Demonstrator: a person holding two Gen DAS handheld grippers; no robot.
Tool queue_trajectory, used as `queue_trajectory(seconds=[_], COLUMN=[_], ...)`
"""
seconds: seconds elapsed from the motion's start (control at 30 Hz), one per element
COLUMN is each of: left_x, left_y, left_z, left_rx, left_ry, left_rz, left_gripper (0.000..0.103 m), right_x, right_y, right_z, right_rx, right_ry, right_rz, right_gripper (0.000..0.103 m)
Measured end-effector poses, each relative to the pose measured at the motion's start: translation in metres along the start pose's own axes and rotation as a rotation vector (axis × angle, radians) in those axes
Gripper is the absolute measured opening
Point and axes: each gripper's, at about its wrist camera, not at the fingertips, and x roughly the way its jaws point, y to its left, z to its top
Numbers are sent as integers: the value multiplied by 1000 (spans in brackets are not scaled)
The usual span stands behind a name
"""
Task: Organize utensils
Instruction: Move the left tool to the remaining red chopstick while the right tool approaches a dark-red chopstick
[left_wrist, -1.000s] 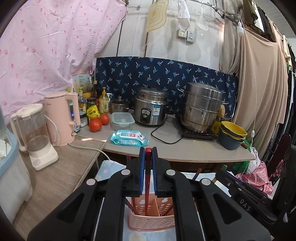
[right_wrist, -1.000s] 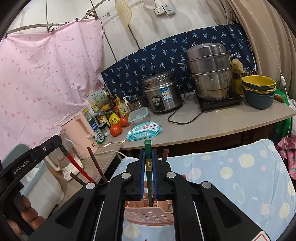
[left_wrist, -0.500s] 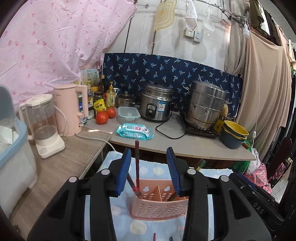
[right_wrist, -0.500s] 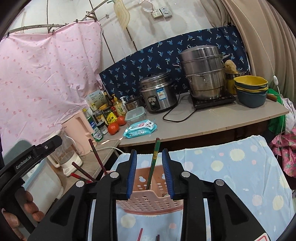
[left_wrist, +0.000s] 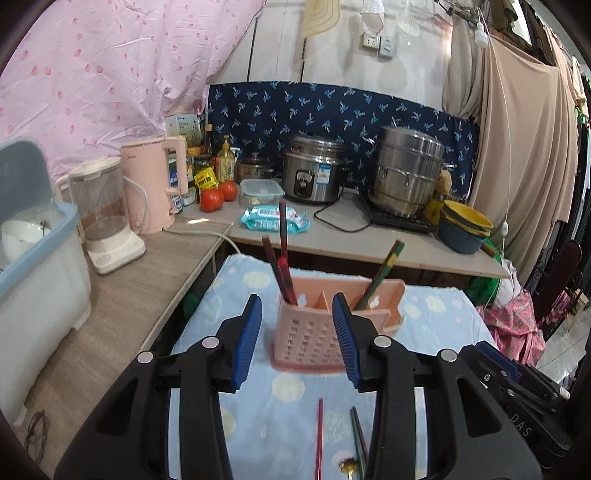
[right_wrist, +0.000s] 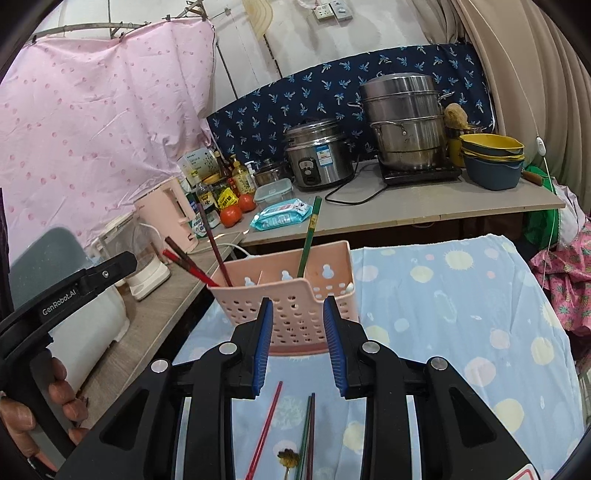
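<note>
Blue spotted cloth (right_wrist: 461, 295) covered the table below a cluttered kitchen counter (left_wrist: 369, 247). At twelve o'clock from both grippers stood the pink utensil basket (left_wrist: 325, 332), red chopsticks (left_wrist: 282, 258) in its left compartment, a green one (right_wrist: 308, 240) further right. Left gripper (left_wrist: 297, 339) and right gripper (right_wrist: 297, 343) gaped wide, empty. Loose chopsticks (right_wrist: 264, 432) lay at six o'clock.

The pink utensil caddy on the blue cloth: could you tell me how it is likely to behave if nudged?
The pink utensil caddy looks like thin perforated plastic, so probably light and easy to slide. The chopsticks lean well above its rim, so it may tip. The blue cloth beneath could bunch up.
</note>
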Motion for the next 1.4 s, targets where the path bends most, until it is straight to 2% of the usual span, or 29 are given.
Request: queue_trajectory(seconds=[0.47,0.93,1.4], left_x=[-13,-18,-20], left_y=[2,-7,4], left_z=[-66,-121,-186], left_rx=[-10,3,-17], left_ry=[127,231,367], left_rz=[14,8,26], left_gripper=[38,38,38], right_x=[-20,-32,-38], right_y=[-1,-7,-8], right_z=[-76,-130,-186], right_rx=[14,6,-4], right_ry=[125,222,337], right_rz=[-1,-14,-21], right_gripper=[29,29,29])
